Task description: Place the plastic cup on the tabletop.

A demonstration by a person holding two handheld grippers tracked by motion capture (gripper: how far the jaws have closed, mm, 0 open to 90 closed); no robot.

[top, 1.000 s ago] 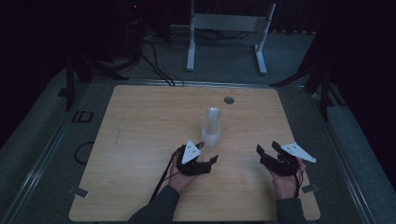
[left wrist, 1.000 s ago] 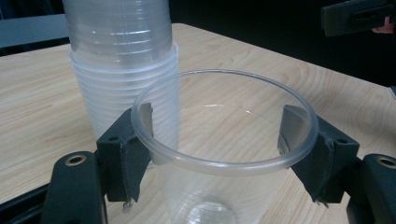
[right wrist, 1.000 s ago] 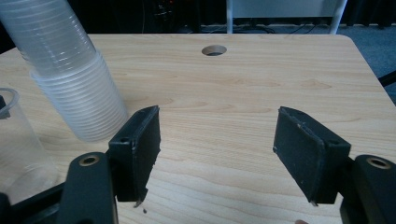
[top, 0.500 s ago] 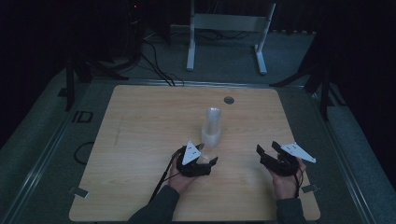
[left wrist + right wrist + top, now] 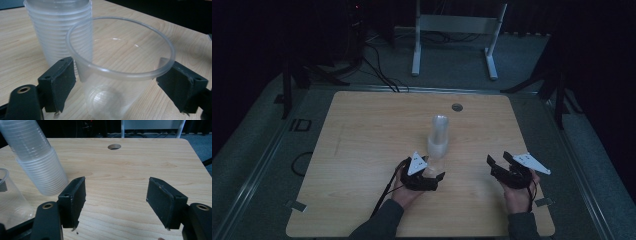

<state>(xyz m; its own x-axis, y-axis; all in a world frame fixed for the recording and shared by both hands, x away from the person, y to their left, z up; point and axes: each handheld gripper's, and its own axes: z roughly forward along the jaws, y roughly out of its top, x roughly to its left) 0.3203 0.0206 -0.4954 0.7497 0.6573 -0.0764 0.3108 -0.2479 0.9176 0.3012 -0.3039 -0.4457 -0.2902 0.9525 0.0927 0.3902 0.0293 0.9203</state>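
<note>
Clear plastic cup (image 5: pixel 117 72) stands upright, mouth up, between the left hand-held gripper's (image 5: pixel 117 85) just-opened, spread jaws.

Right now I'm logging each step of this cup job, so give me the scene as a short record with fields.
Surface: wooden table with a round hole
Stack: clear plastic cups, nested upside down
Single cup: upright on the table, beside the stack
Left tool: jaws have just been opening; they stand either side of the single cup, pads apart from it
Right tool: open, nothing between the jaws
</note>
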